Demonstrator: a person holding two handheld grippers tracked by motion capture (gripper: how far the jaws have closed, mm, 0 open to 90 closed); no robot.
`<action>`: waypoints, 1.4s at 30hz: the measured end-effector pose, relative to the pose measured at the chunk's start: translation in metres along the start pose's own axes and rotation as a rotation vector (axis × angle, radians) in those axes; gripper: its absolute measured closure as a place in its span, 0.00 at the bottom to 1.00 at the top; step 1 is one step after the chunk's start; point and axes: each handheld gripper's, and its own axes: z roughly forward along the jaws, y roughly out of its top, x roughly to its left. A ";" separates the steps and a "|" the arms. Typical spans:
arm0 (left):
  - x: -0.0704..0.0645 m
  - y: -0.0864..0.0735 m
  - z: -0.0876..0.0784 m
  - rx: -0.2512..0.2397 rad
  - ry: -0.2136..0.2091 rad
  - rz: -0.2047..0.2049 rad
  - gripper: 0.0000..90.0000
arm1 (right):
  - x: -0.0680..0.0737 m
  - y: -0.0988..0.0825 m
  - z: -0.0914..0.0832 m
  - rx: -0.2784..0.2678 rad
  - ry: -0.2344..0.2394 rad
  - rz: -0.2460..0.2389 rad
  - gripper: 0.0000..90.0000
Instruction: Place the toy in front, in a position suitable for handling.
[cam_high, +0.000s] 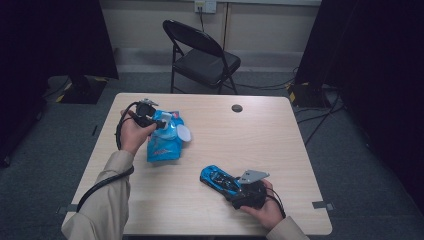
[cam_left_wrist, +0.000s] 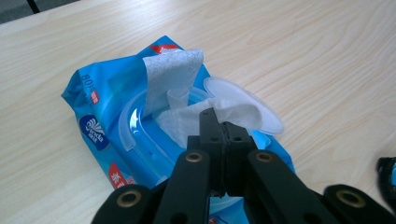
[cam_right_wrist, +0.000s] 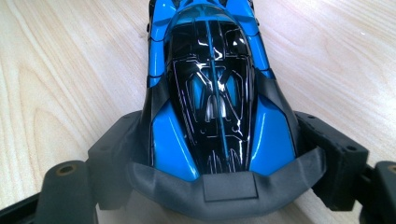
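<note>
Wipes pack (cam_high: 165, 141), blue, lies flat on the surface (cam_high: 250, 145) at about 9 o'clock from its centre, lid (cam_high: 184, 133) flipped open toward 3 o'clock. One white wipe (cam_left_wrist: 173, 77) stands up out of the opening. Left hand-held gripper (cam_left_wrist: 219, 126) is over the pack's opening, jaws pressed together on a fold of wipe (cam_left_wrist: 233, 112); the sheet bunches at the jaw tips. Toy car (cam_high: 220, 180), blue and black, sits on the surface at about 5 o'clock, well apart from the pack. Right hand-held gripper (cam_right_wrist: 224, 140) clamps the car's rear end, one jaw against each flank, nose pointing away from the hand (cam_high: 265, 210). Folding chair (cam_high: 202, 55) stands beyond the surface at 12 o'clock.
</note>
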 end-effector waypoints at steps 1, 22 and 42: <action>0.001 0.001 -0.002 0.006 -0.004 0.004 1.00 | 0.000 0.000 0.000 0.000 0.000 0.001 0.24; 0.000 0.022 -0.035 -0.049 -0.011 -0.010 1.00 | 0.000 0.000 0.000 0.001 0.001 0.000 0.24; -0.006 0.043 -0.071 -0.079 -0.034 -0.020 1.00 | 0.000 0.000 0.000 0.000 0.001 -0.001 0.24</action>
